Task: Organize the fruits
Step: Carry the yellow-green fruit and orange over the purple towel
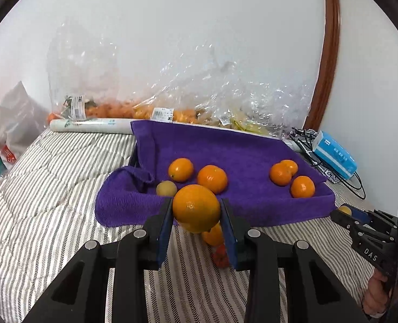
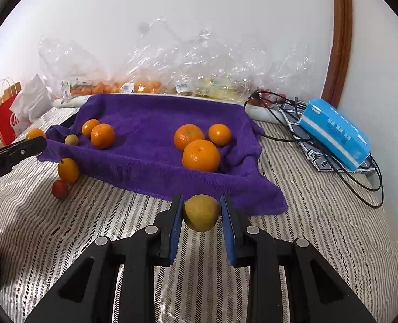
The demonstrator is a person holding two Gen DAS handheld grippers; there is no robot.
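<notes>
1. Left wrist view: a bed with a grey-and-white striped quilt [image 1: 50,188] runs to a white wall [image 1: 172,27] edged by a curved brown wooden frame [image 1: 331,53]. A purple terry towel [image 1: 239,156] is draped over a low tray-like form on the quilt. Crinkled clear plastic bags of fruit [image 1: 150,86] with small white labels too blurred to read lean on the wall.
2. The left tongs [image 1: 196,210], level and pointing at the towel, are clamped on a large round orange [image 1: 196,207] held above the towel's near edge. On the towel lie two oranges and a small yellowish fruit at left, three oranges at right.
3. The right tongs [image 1: 345,211] enter from the right, their black body lettered "DAS".
4. Right wrist view: the right tongs [image 2: 202,212] grip a yellow-green round fruit [image 2: 201,212] over the quilt, just before the towel's front corner. A blue tissue pack [image 2: 333,134] with unreadable print rests on black cables [image 2: 360,177].
5. The left tongs, at the left edge, read "RobotAI"; a red paper bag [image 2: 3,118] stands behind.
</notes>
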